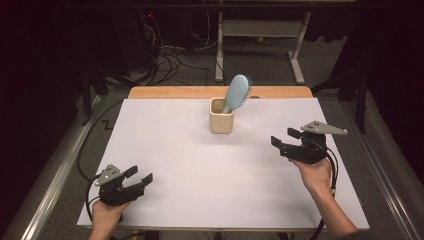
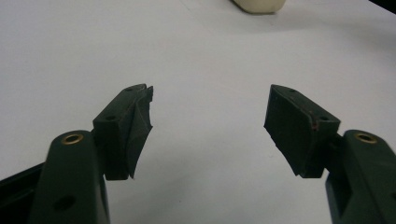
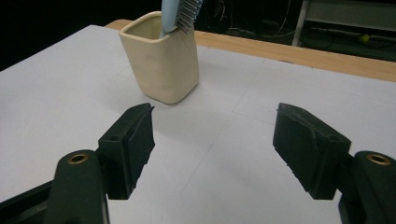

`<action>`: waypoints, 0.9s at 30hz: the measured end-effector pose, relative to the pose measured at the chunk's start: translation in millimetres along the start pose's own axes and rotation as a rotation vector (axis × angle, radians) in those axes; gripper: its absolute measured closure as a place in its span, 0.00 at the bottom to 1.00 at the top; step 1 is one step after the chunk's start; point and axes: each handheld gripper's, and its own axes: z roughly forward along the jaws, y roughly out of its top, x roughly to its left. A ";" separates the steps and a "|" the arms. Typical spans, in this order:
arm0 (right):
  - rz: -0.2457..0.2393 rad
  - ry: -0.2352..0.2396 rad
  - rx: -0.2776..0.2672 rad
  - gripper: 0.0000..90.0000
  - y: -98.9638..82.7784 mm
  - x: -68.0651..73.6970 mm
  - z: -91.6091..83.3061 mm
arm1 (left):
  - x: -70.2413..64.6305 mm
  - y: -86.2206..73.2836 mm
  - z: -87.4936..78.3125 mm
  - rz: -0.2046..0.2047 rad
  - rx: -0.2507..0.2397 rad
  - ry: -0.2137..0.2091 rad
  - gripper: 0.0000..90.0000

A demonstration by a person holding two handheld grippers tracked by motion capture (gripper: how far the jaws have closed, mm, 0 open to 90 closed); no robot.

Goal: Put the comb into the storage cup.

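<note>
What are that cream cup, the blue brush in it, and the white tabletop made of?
The cup looks like glazed ceramic, or possibly matte plastic: thick rounded walls with a soft sheen. The brush appears to be smooth plastic, pale blue with an even, slightly glossy back. The white surface looks like a matte sheet, paper or laminate, laid over a wooden table whose light grain shows at the far edge.

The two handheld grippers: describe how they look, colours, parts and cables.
Both the left gripper and the right gripper are black, two-jawed tools, each topped by a grey three-cornered plate and trailing a black cable. The gripper views show dark ridged pads on the jaws and brass-coloured rivets at the joints. The person's forearms are bare, no sleeves in view.
</note>
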 end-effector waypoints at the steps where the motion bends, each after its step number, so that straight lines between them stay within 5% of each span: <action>1: 0.000 0.000 0.004 0.33 -0.9 -0.5 -1.0 | 0.1 -0.1 0.0 -0.001 -0.001 0.000 0.36; 27: 0.018 0.001 -0.047 0.31 -19.7 -1.7 -23.4 | -0.2 -0.2 -0.5 -0.003 -0.002 -0.001 0.36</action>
